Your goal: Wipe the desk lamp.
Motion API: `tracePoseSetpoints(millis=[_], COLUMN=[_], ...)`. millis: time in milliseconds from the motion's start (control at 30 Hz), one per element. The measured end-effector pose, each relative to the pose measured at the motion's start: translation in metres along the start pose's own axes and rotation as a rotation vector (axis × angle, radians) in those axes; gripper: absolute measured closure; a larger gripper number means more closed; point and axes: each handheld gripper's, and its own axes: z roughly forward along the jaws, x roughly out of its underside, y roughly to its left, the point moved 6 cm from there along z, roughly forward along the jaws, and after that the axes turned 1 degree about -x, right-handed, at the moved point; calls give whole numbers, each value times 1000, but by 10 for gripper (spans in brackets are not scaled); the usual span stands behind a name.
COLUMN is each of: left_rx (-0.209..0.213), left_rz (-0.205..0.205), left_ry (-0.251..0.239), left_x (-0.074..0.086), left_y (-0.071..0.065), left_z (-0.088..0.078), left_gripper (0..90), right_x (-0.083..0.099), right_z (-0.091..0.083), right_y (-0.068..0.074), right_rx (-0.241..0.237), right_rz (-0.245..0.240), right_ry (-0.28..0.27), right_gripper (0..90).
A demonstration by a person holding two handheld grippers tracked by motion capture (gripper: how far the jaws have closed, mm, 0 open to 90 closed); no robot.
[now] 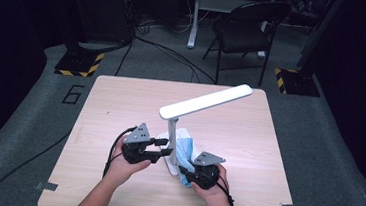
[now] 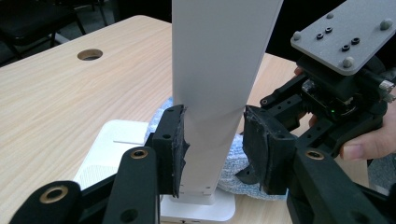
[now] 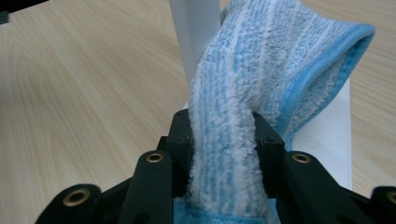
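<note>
A white desk lamp stands on the wooden table (image 1: 120, 107), its post (image 1: 172, 132) rising to a long slanted head (image 1: 206, 102). My left gripper (image 1: 167, 149) reaches in from the left and is shut on the post (image 2: 219, 70) low down, one pad on each side (image 2: 212, 149), just above the flat base (image 2: 116, 140). A blue and white striped cloth (image 1: 185, 151) lies bunched on the base to the right of the post. My right gripper (image 1: 187, 176) is shut on a fold of that cloth (image 3: 261, 56), whose pile bulges up between the pads (image 3: 223, 140).
A round cable hole (image 2: 90, 54) is cut in the table behind the lamp. Beyond the table's far edge stand a black folding chair (image 1: 245, 28) and two stands with yellow and black striped feet (image 1: 79, 64). Cables trail over the grey floor.
</note>
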Motion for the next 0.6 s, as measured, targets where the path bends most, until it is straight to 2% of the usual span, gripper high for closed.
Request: tracePoseSetpoints(millis=[33, 200, 267, 600], left_rx=[1, -1, -1, -11], left_rz=[-11, -4, -18, -18], left_ry=[-2, -2, -12, -10], left_x=[0, 0, -1, -1], left_y=[-1, 1, 0, 0], left_z=[0, -1, -1, -1], left_gripper=[586, 584, 584, 584], right_x=[-1, -5, -7, -19], right_z=[0, -2, -3, -12], right_y=[0, 1, 2, 4], right_rx=[-1, -14, -20, -32], right_rz=[-7, -12, 1, -16], right_ry=[-4, -7, -12, -10], right_gripper=[663, 663, 663, 662])
